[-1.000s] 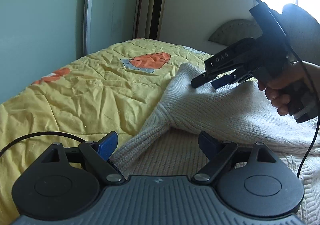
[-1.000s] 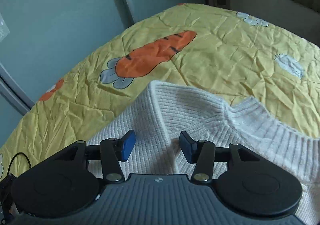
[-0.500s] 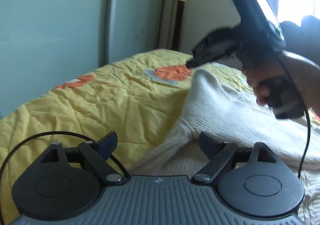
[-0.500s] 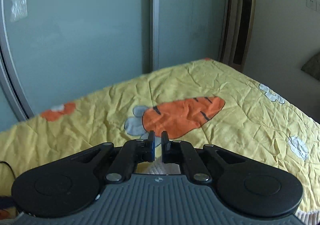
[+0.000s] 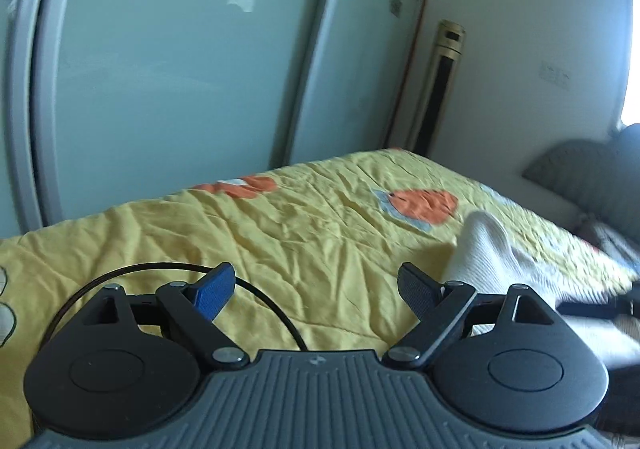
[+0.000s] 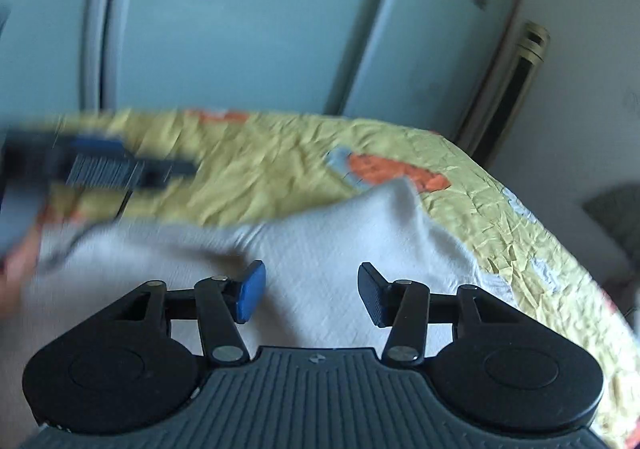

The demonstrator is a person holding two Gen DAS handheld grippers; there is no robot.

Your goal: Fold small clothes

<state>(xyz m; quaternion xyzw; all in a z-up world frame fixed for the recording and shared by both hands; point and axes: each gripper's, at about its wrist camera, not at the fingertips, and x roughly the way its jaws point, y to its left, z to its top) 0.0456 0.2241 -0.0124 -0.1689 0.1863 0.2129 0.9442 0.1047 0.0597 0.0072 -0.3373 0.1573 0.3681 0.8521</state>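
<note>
Cream ribbed knit sweater (image 6: 328, 249) lies bunched on the yellow carrot-print quilt (image 5: 304, 233); right gripper (image 6: 308, 291), jaws just opened and empty, hovers over it; left gripper (image 5: 316, 289) spread, empty beside it; pinch an edge squarely before folding.

no legible txt, labels or nos. in either view

yellow carrot-print quilt (image 5: 304, 233) | sliding glass doors (image 5: 168, 81) | gold tower unit (image 5: 440, 89), possibly a fan
</note>
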